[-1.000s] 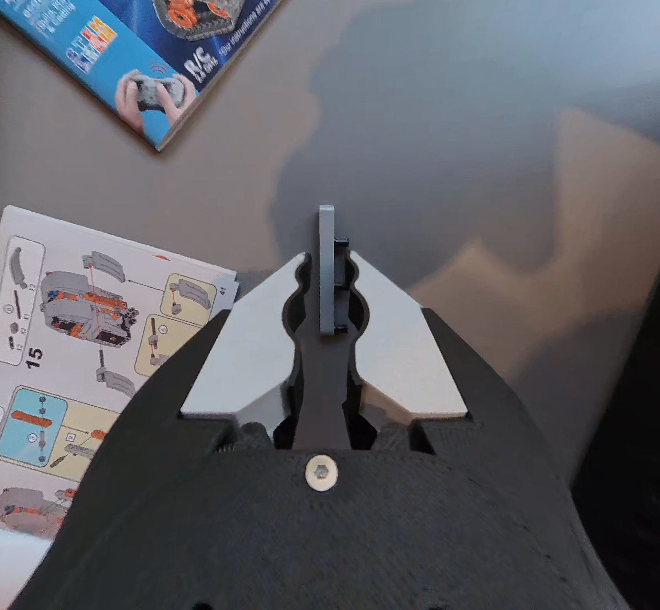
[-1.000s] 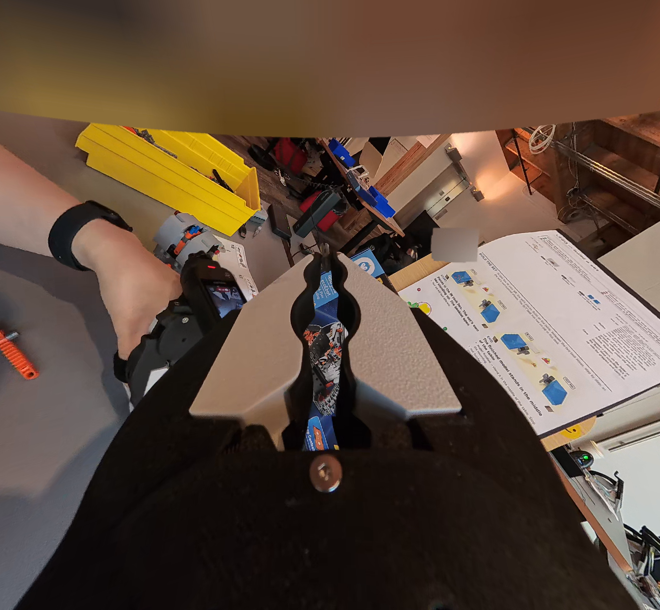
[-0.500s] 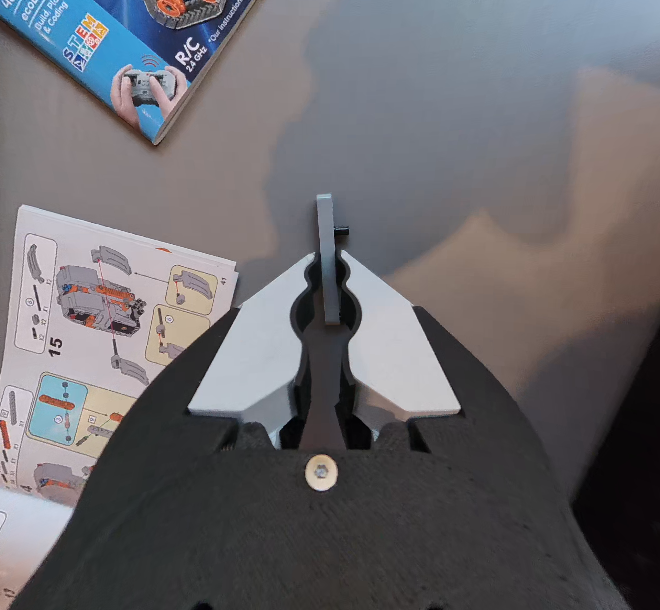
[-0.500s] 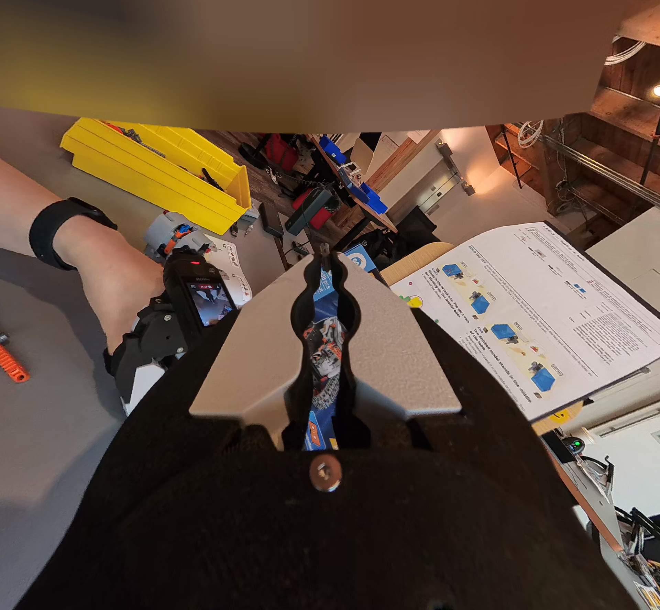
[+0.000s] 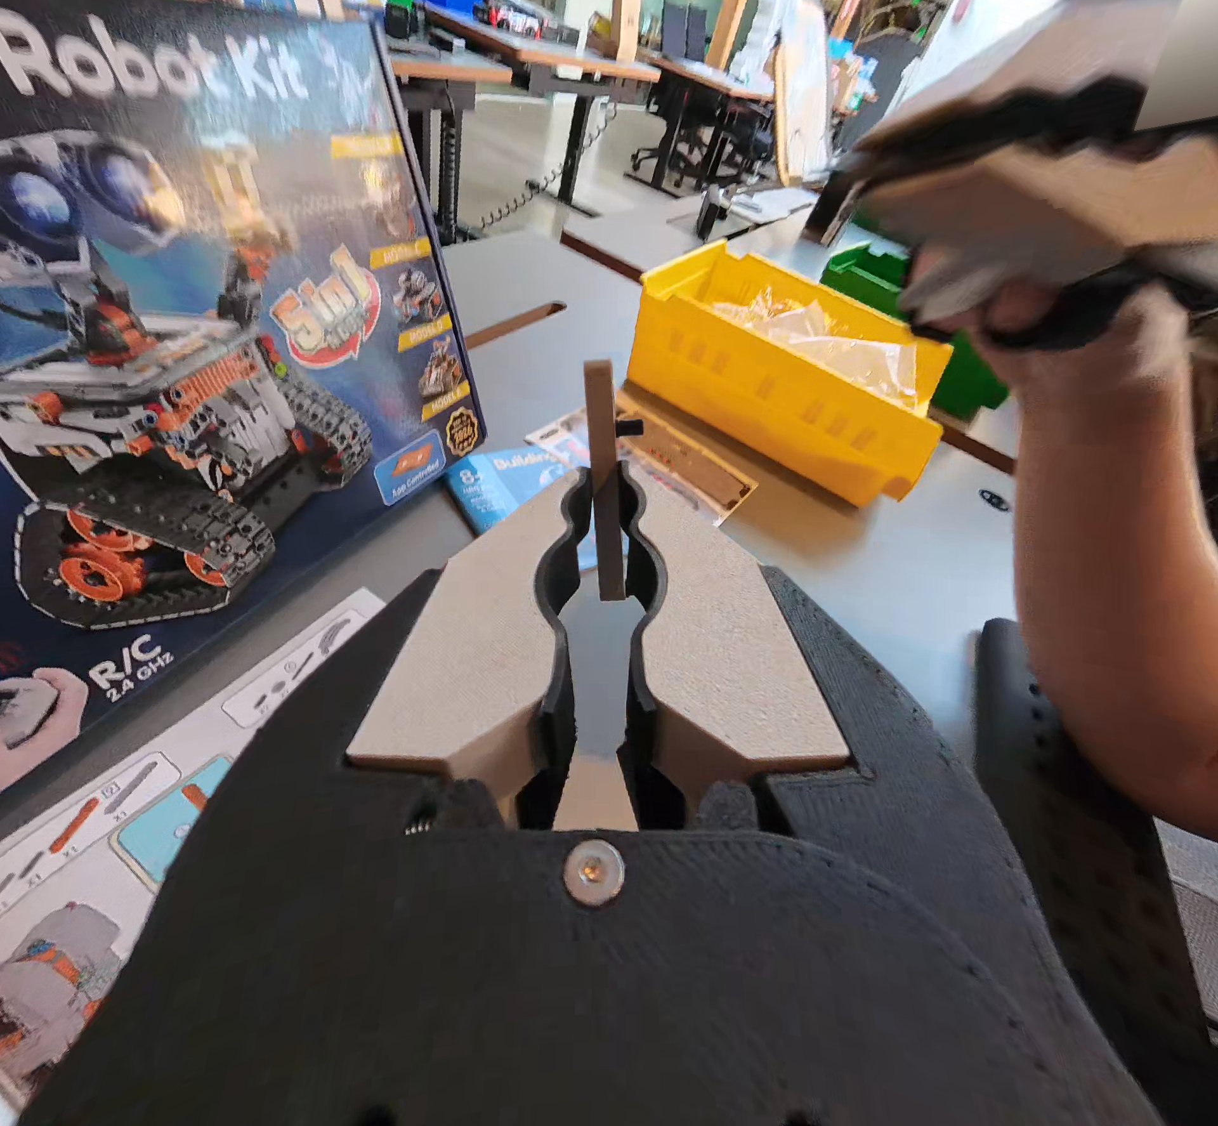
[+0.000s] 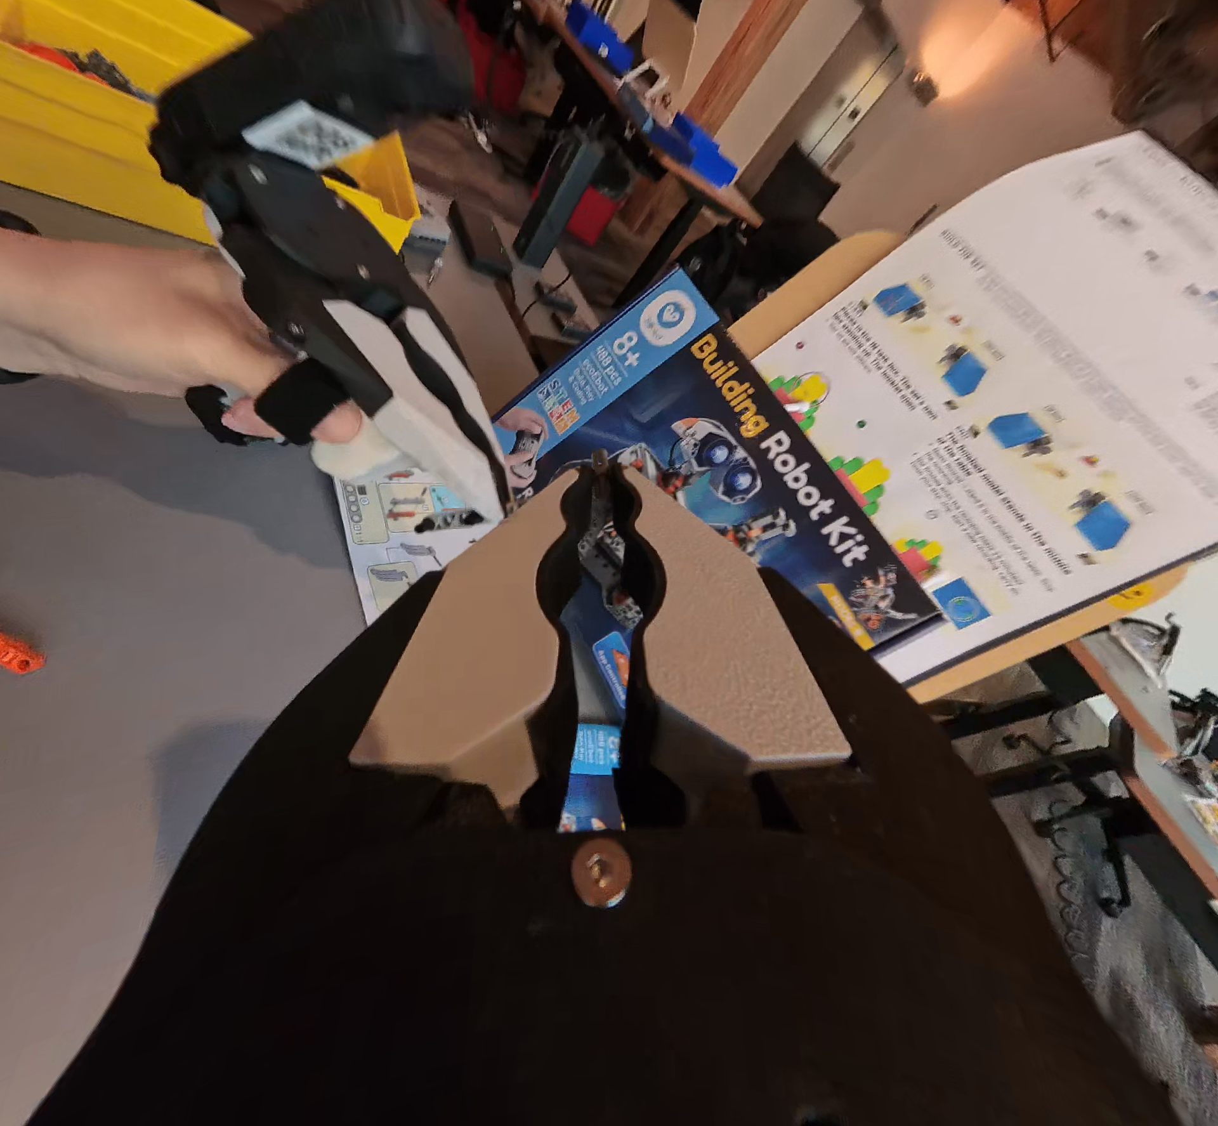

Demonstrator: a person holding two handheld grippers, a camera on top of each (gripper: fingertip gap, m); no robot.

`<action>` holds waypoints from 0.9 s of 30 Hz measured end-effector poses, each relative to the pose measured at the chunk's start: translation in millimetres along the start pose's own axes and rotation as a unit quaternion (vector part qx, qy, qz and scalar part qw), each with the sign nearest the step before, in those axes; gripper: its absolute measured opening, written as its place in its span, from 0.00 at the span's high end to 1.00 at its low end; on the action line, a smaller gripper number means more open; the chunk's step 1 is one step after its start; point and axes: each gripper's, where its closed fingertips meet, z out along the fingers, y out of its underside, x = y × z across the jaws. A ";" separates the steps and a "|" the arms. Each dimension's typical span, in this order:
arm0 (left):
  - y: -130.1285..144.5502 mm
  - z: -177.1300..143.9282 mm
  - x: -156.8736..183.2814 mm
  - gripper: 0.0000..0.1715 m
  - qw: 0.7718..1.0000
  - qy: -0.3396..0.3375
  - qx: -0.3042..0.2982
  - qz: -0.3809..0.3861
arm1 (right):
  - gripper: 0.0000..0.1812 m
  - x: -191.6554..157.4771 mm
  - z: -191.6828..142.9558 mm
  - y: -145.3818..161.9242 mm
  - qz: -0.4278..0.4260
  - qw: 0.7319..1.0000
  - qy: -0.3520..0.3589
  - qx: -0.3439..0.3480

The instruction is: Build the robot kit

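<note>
My left gripper is shut on a flat grey beam that stands upright between the jaw tips. A short black pin sticks out of the beam's right side. My right gripper is shut, with a small dark pin poking out at the tips. The right gripper also shows blurred at the upper right of the left wrist view, held in a hand, above and right of the beam. The left gripper shows in the right wrist view, close to the left of my right tips.
A robot kit box stands at the left, also seen lying ahead in the right wrist view. A yellow bin holds a plastic bag, with a green bin behind. An instruction booklet and an orange piece lie on the grey table. Spacing between my two grippers at the tips: around 9 centimetres.
My left gripper has tipped up from facing the tabletop to facing forward, still holding the grey beam. The two grippers have come closer together. The right view has swung lower.
</note>
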 end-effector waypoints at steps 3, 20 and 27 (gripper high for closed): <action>-31.0 -24.1 13.8 0.97 0.999 0.010 0.033 0.027 | 0.98 -9.8 11.1 -4.7 0.008 1.000 -0.013 0.000; -89.1 -92.0 -1.1 0.97 0.984 -0.087 0.110 0.109 | 0.98 -14.1 20.5 -8.6 0.030 0.999 -0.016 0.013; -81.0 -85.1 -5.9 0.97 0.985 -0.091 0.093 0.112 | 0.98 -16.3 22.4 -10.3 0.022 1.000 -0.015 0.016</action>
